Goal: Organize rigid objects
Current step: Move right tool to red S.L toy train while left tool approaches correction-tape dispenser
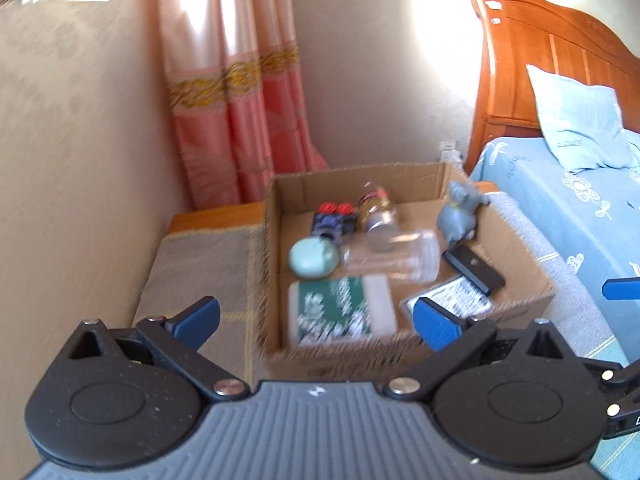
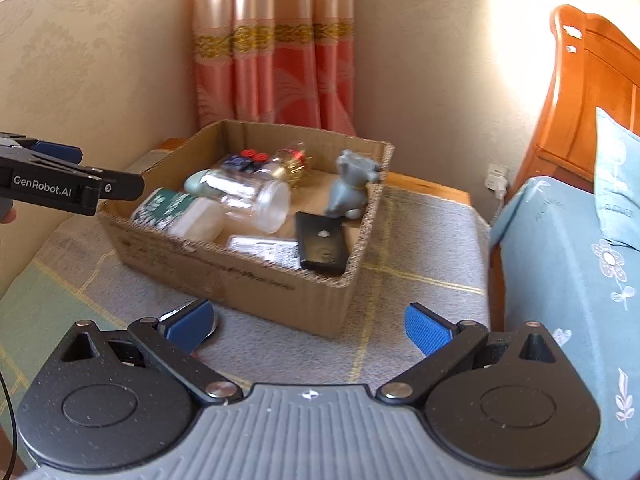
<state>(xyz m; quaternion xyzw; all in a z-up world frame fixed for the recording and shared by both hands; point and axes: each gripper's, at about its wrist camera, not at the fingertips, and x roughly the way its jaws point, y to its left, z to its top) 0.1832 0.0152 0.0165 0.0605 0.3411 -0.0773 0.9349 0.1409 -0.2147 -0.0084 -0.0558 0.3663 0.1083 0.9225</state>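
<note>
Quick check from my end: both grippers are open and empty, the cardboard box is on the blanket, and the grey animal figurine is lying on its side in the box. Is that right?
Not quite. The grey figurine stands upright against the far corner of the cardboard box; the right wrist view shows this. The clear jar is what lies on its side. The rest holds: left gripper and right gripper are open and empty, and the box sits on the blanket.

Daylight fills the room. It blows out to white glare on the wall [image 1: 432,40] beside the headboard [image 1: 540,60] and glows through the curtain [image 1: 232,92]. The left wrist view is smeared by motion blur, worst on the box [image 1: 400,344] and its contents. The right wrist view is sharper. Both bend strongly at the edges, with dark corners.
</note>
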